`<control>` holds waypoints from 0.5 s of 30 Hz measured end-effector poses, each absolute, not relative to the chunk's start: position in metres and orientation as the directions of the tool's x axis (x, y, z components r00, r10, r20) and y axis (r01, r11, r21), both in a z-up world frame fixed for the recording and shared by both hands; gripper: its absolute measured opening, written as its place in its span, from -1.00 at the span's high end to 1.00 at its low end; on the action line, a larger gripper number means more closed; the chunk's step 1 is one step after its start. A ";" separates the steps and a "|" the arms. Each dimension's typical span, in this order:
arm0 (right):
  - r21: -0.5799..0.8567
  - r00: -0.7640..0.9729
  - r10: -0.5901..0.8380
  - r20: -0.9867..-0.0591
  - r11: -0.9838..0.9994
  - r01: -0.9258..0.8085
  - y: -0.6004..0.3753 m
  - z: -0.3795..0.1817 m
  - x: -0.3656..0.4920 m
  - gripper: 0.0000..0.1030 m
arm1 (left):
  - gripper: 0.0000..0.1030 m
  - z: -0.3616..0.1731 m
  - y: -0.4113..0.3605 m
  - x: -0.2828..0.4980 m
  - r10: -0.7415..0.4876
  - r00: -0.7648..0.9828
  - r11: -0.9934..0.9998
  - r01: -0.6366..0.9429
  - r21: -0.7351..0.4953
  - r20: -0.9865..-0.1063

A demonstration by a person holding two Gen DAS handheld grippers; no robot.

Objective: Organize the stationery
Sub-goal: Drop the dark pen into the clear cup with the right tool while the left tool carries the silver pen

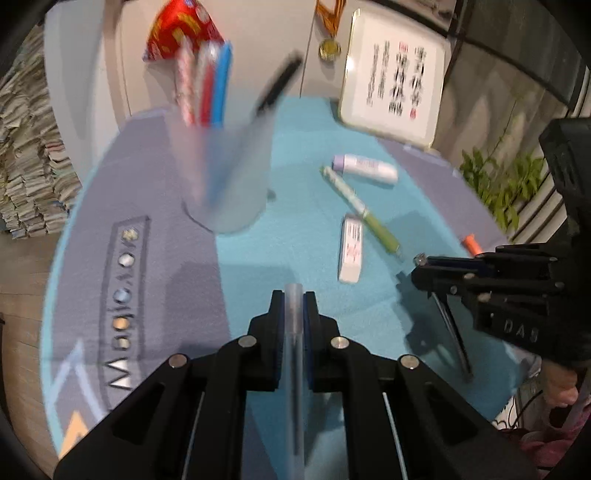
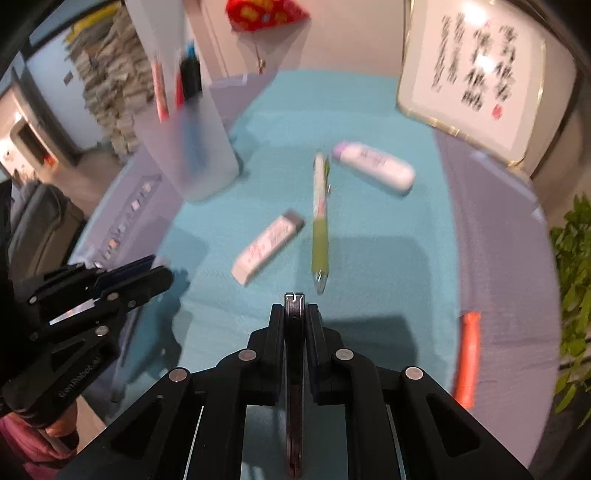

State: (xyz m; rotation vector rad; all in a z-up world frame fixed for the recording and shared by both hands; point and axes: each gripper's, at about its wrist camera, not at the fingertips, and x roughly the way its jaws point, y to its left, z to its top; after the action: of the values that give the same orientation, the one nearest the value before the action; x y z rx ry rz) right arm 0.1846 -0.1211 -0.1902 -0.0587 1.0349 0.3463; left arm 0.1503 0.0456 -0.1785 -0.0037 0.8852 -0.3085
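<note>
My left gripper [image 1: 294, 295] is shut on a clear pen [image 1: 295, 354] that runs back toward the camera. My right gripper [image 2: 294, 306] is shut on a dark pen [image 2: 294, 387]; in the left wrist view that gripper [image 1: 421, 264] hangs at the right with the dark pen [image 1: 452, 332] pointing down. A frosted pen cup [image 1: 225, 173] holding several pens stands at the back left, also in the right wrist view [image 2: 192, 147]. On the teal mat lie a green pen [image 2: 320, 221], a white eraser [image 2: 267, 247], a white and purple glue stick [image 2: 373, 170] and an orange marker [image 2: 468, 358].
A framed calligraphy panel [image 2: 472, 74] leans at the back right. A red pouch [image 1: 181, 29] and a medal [image 1: 330, 48] hang on the wall behind. A green plant [image 2: 576, 280] stands right of the round table. The mat's printed strip [image 1: 125, 266] lies at left.
</note>
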 end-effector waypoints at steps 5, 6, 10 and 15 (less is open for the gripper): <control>0.131 0.556 0.318 -0.768 0.928 -0.349 -0.123 -0.140 0.166 0.77 | 0.86 -0.133 0.061 0.129 -0.279 0.689 0.957 0.260 -0.131 -0.669; 0.130 0.568 0.327 -0.755 0.924 -0.359 -0.122 -0.133 0.163 0.77 | 0.86 -0.124 0.064 0.126 -0.279 0.706 0.957 0.259 -0.130 -0.651; 0.125 0.609 0.355 -0.710 0.914 -0.387 -0.109 -0.109 0.158 0.77 | 0.86 -0.103 0.071 0.121 -0.262 0.751 0.963 0.247 -0.109 -0.607; 0.104 0.641 0.355 -0.680 0.913 -0.395 -0.094 -0.097 0.158 0.77 | 0.86 -0.077 0.073 0.125 -0.250 0.796 0.967 0.236 -0.098 -0.551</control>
State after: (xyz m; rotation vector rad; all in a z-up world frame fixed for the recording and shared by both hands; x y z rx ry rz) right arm 0.1578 -0.0938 -0.0971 -0.0563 0.7631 0.4275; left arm 0.1255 0.0728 -0.0768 -0.0243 0.5955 -0.2613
